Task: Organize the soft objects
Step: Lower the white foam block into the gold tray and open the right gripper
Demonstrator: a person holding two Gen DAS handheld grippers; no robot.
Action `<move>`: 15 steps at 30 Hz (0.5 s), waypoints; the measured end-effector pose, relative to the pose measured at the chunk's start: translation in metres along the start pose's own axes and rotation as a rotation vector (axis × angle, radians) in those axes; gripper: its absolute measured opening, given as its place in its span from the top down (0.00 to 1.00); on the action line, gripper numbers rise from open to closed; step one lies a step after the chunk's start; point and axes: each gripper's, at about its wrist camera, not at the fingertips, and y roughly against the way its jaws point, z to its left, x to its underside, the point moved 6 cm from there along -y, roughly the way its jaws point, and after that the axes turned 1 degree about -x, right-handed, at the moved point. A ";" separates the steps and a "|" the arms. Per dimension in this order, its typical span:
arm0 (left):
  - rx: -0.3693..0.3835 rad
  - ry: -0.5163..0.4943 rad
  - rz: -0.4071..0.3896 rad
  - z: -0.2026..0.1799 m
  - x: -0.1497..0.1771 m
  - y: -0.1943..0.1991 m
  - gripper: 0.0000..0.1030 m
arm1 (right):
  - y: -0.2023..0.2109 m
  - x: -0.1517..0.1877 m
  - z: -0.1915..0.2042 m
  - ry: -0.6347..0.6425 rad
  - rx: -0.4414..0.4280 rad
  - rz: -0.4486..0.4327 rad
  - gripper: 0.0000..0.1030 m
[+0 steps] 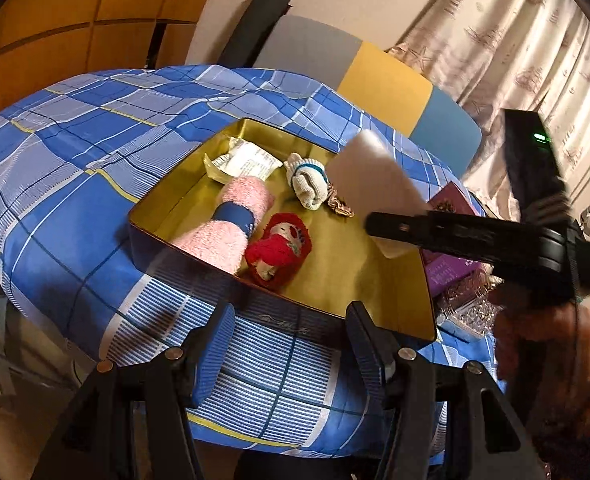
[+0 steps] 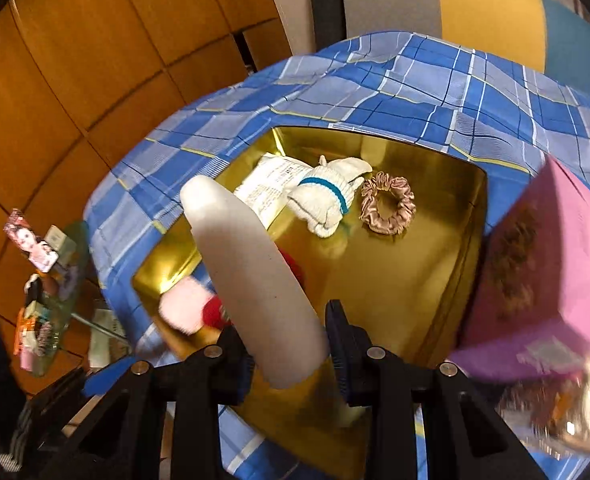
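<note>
My right gripper [image 2: 289,350] is clamped on a flat, pale grey oval pad [image 2: 247,276], which rises between the blue-padded fingers [image 2: 339,344] and tilts up to the left over a gold-lined rectangular tin box [image 2: 415,272]. The box sits on a blue plaid cloth [image 2: 375,92]. Inside it I see a rolled white sock with a teal stripe [image 2: 327,196], a beige satin scrunchie [image 2: 387,204] just beside it, a printed white packet [image 2: 269,188], a fluffy pink sock [image 2: 183,308] and something red [image 2: 215,314] partly hidden behind the pad. A blurred pink cardboard box [image 2: 547,276] stands at the tin's right edge.
</note>
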 end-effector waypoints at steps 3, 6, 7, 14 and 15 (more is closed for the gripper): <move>-0.008 0.011 -0.008 0.005 -0.002 0.001 0.43 | -0.020 -0.011 0.004 0.027 0.025 0.029 0.68; -0.014 0.025 -0.007 0.010 -0.002 0.000 0.43 | -0.039 -0.019 0.005 0.025 0.048 0.047 0.65; -0.013 0.032 -0.004 0.011 -0.002 0.000 0.43 | -0.046 -0.021 0.005 0.026 0.056 0.054 0.65; -0.009 0.034 -0.013 0.013 -0.004 0.001 0.43 | -0.053 -0.024 -0.003 -0.041 0.081 0.037 0.43; -0.008 0.038 -0.013 0.013 -0.004 0.000 0.43 | -0.048 -0.022 -0.003 -0.055 0.074 0.024 0.41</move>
